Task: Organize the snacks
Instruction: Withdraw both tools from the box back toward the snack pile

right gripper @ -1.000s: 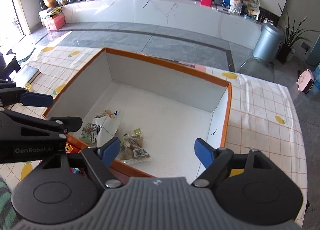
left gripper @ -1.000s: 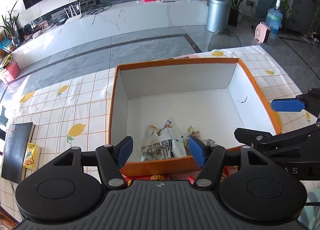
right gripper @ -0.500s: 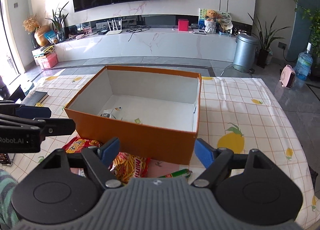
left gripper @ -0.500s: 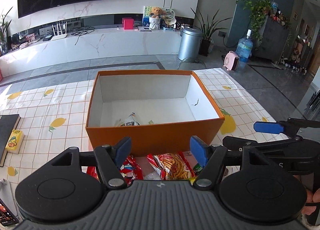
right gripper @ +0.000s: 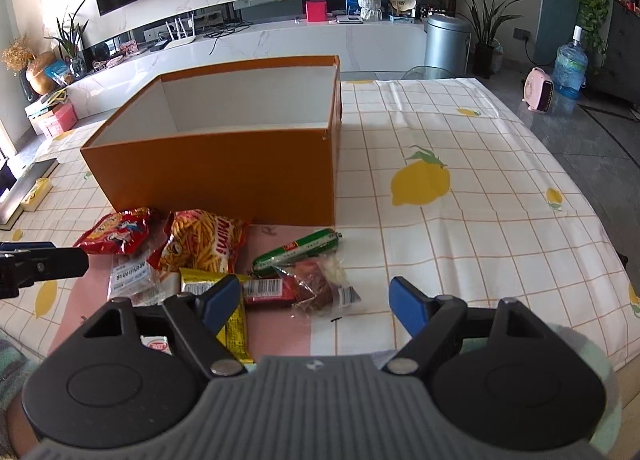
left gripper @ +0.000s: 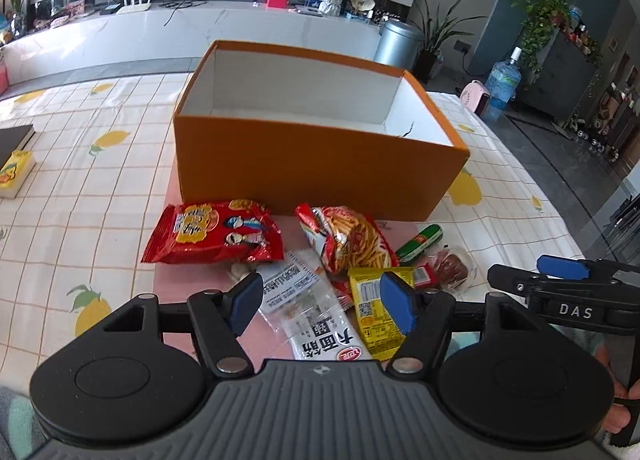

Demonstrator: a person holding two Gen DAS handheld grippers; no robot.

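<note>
An orange box [left gripper: 320,176] with a white inside stands on the table; it also shows in the right wrist view [right gripper: 216,176]. In front of it lie several snacks: a red bag [left gripper: 214,234], a fries bag [left gripper: 352,240], a green sausage [right gripper: 298,248], a white packet [left gripper: 316,316], a yellow packet [left gripper: 376,308] and a clear-wrapped brown snack [right gripper: 316,284]. My left gripper [left gripper: 320,302] is open and empty above the white packet. My right gripper [right gripper: 312,306] is open and empty, just near of the brown snack.
The table has a lemon-print checked cloth [right gripper: 460,200] and a pink mat [left gripper: 192,332] under the snacks. A dark book [left gripper: 12,136] and a yellow pack [left gripper: 14,172] lie at the far left. The table's right edge drops to the floor.
Both grippers have pulled back from over the box and lowered toward the snack pile in front of it. Both stay open and empty.
</note>
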